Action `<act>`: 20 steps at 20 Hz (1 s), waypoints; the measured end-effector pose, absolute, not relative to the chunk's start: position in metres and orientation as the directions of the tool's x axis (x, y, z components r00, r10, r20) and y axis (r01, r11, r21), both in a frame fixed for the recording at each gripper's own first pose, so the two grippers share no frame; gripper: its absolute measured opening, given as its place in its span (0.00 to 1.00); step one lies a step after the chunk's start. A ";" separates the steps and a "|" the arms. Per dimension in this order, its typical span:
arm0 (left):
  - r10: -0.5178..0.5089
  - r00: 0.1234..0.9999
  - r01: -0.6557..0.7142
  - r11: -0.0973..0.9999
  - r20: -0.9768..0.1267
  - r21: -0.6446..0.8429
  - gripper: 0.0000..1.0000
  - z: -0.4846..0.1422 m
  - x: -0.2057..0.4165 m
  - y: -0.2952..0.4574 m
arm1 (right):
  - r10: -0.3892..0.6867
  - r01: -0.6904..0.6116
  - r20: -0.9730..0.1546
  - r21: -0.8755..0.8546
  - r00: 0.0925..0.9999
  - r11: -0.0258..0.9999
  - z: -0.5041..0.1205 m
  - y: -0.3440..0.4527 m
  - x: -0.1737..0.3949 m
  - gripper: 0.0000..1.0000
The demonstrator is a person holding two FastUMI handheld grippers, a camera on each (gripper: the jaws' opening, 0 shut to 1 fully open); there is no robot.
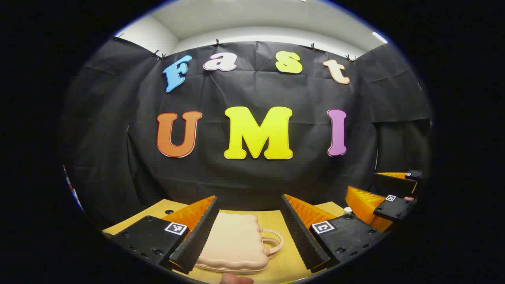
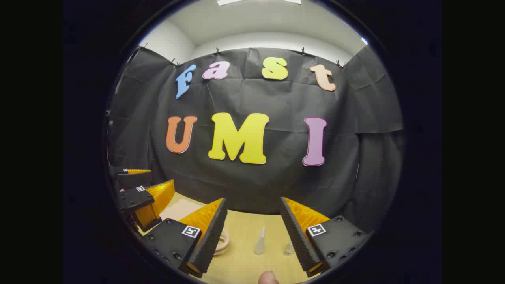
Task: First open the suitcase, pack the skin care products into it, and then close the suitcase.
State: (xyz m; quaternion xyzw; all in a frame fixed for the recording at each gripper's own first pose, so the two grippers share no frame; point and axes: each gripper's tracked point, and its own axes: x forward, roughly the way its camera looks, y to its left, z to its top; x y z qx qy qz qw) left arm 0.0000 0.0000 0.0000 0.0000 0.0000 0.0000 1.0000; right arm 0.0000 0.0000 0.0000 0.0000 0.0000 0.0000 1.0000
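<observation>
A small beige suitcase (image 1: 232,244) lies shut and flat on the wooden table (image 1: 276,219), its handle (image 1: 275,240) pointing right. My left gripper (image 1: 249,197) hovers just over it, open, with the case showing between the two fingers. In the right gripper view the right gripper (image 2: 253,199) is open above the table, nothing between its fingers. Beyond it stand a slim clear bottle (image 2: 259,241) and a smaller clear one (image 2: 288,248). The suitcase (image 2: 177,209) lies to their left, its handle (image 2: 223,240) peeking past the left finger.
Each gripper shows in the other's view: the right gripper (image 1: 390,201) at the far right, the left gripper (image 2: 138,193) at the far left, both with fingers apart. A small white cap (image 1: 347,210) sits near the right gripper. A thumb (image 2: 268,277) shows at the bottom edge.
</observation>
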 end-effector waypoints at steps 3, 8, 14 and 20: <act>-0.011 1.000 0.011 1.000 -0.003 0.010 0.98 -0.002 0.004 -0.007 | -0.001 0.001 0.003 -0.002 1.000 1.000 0.000 -0.009 0.003 0.80; -0.022 1.000 0.022 1.000 -0.018 0.011 0.98 -0.007 0.006 -0.021 | -0.024 0.024 0.003 0.024 1.000 0.999 -0.002 -0.028 0.003 0.80; -0.058 0.998 0.059 0.998 -0.036 0.037 0.98 -0.015 0.004 -0.040 | -0.043 0.044 -0.015 0.035 0.999 0.998 -0.011 -0.044 0.000 0.80; -0.102 0.992 0.112 0.986 -0.079 0.126 0.99 -0.043 0.011 -0.055 | -0.114 0.116 -0.061 0.028 0.992 0.993 -0.033 -0.087 -0.008 0.79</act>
